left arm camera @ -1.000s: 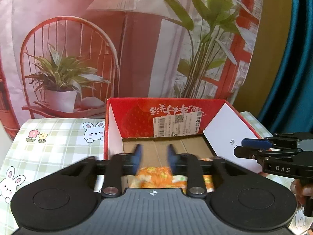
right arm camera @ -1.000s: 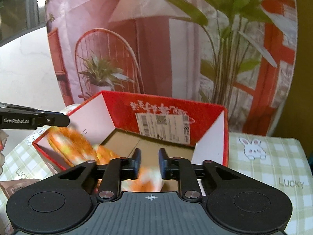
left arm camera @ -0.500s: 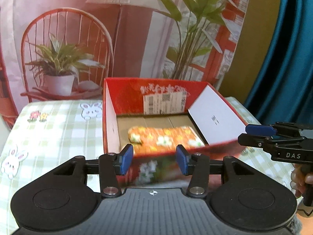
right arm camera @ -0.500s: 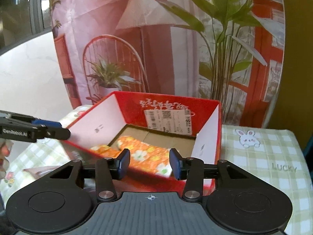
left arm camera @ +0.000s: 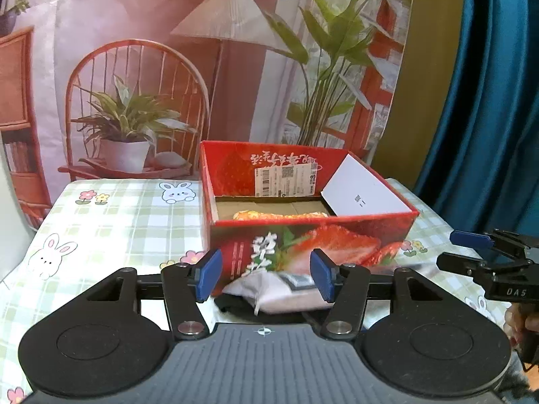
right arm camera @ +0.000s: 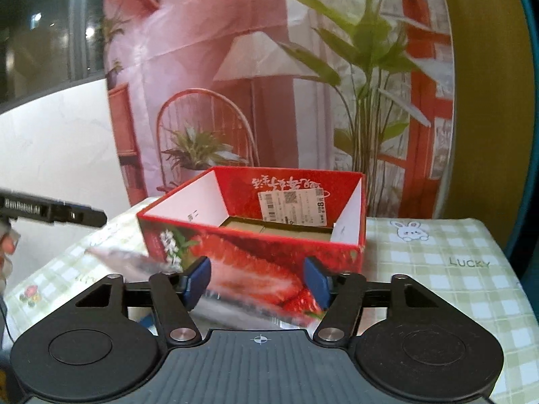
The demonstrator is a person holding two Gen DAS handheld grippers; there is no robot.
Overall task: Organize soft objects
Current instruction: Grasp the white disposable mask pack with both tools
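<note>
Both the left claw point(left arm camera: 266, 274) and the right claw point(right arm camera: 255, 281) are spread wide and pinch nothing, low in their frames before the red strawberry box point(left arm camera: 313, 242) on the checked tabletop point(left arm camera: 111, 222). An orange floral cloth point(left arm camera: 279, 214) lies inside the box at mid-frame. A grey-white soft bundle point(left arm camera: 269, 291) rests on the tabletop between the left claw's fingers.

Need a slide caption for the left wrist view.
Open left hand-held gripper above grey-white folded garment, before red strawberry-print cardboard box holding orange floral cloth.
</note>
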